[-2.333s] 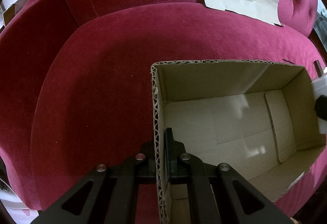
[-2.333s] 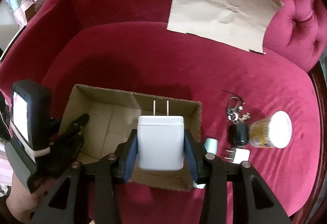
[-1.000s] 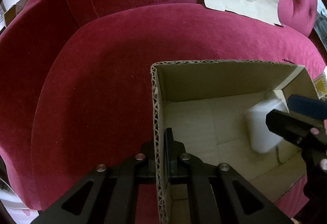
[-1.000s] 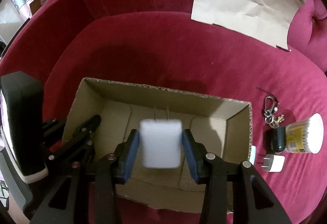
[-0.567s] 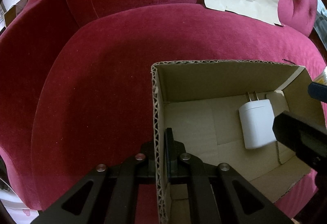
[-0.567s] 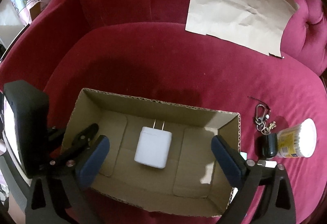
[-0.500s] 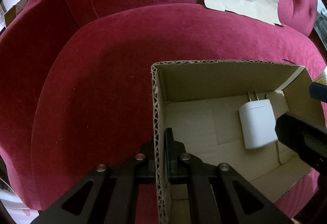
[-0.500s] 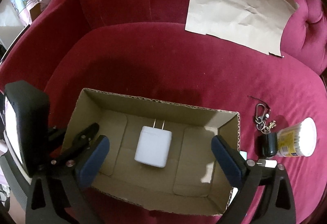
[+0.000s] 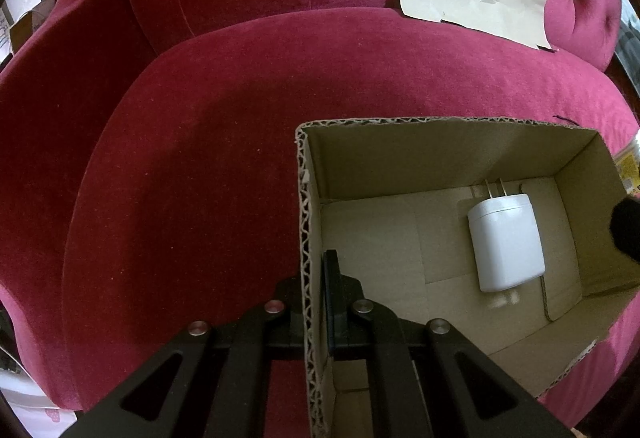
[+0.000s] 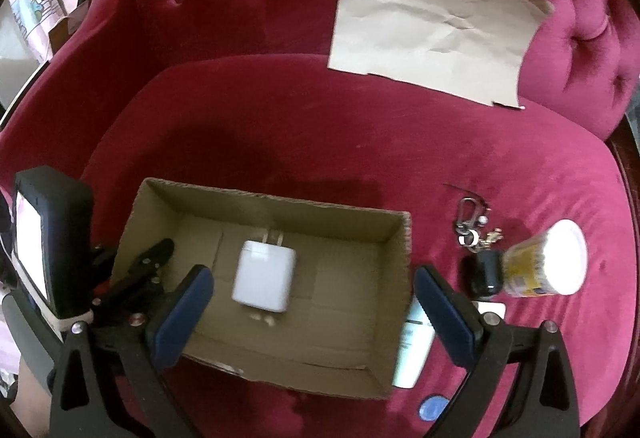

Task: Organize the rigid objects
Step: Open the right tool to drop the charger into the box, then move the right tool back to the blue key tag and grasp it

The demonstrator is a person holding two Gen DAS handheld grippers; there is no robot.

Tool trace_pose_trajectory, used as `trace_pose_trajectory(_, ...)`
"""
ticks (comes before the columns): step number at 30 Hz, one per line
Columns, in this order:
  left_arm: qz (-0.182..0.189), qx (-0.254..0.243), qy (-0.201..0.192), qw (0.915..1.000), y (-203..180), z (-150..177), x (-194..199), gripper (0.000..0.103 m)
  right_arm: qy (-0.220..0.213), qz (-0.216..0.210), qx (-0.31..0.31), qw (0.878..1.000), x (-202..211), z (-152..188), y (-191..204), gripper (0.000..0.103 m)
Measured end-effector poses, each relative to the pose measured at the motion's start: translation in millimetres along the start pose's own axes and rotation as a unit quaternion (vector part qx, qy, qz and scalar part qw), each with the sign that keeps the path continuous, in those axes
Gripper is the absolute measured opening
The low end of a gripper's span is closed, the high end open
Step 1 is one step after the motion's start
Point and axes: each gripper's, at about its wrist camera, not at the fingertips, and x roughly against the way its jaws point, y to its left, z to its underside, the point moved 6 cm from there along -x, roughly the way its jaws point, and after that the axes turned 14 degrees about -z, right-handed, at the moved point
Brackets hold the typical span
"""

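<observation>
An open cardboard box (image 10: 280,207) sits on the red velvet sofa seat. A white wall charger (image 10: 264,276) lies flat on the box floor, prongs toward the sofa back, also seen in the left wrist view as the charger (image 9: 506,242). My left gripper (image 9: 316,290) is shut on the box's left wall (image 9: 306,238); in the right wrist view the left gripper (image 10: 158,252) shows at the box's left end. My right gripper (image 10: 316,302) hangs open above the box, its blue pads spread wide, nothing between them.
On the seat right of the box lie a key ring with carabiner (image 10: 472,226), a black key fob (image 10: 484,272), a cotton swab tub (image 10: 548,258), a white tube (image 10: 412,350), a small white adapter (image 10: 488,308) and a blue cap (image 10: 434,408). A cardboard sheet (image 10: 432,26) leans on the backrest.
My right gripper opened wide and let the charger go; it now lies on the box floor. The right gripper has since lifted away slightly. The left gripper kept its hold.
</observation>
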Motion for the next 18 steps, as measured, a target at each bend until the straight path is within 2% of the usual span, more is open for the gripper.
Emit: trace_pose_trajectory(18,-0.001,0.003,0.001,1.0000,-1,0,0,0.005,-0.012,0.045,-0.046,0.998,45,17,-59,0.102)
